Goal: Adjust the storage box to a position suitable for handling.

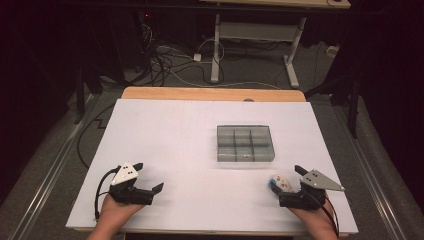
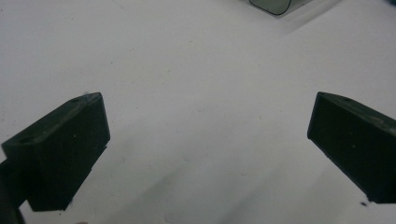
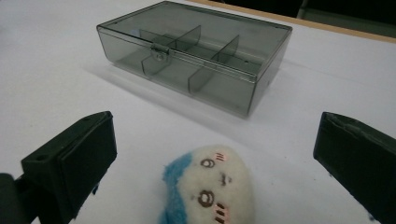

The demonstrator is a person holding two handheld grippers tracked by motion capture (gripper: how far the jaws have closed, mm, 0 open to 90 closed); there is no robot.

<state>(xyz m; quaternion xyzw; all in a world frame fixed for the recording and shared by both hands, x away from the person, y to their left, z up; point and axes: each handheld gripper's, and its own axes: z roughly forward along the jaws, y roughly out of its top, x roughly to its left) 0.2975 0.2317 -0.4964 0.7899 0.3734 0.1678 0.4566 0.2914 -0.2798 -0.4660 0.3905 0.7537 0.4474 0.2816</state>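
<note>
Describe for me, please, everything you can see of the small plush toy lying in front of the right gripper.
The plush toy is a small, rounded, soft-looking figure, mostly white fuzzy fabric with a blue patch along one side. Its face is stitched on: dark round eyes, a small mouth and pink cheek marks. It lies on the white table, near the front edge, between the wide-open jaws of the right gripper, and neither jaw touches it. The closed, smoky transparent box sits beyond it, apart.

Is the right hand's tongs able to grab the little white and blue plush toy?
Probably yes: the right tongs stand open with the small white and blue plush toy lying between the jaws on the white table, nothing blocking.
</note>
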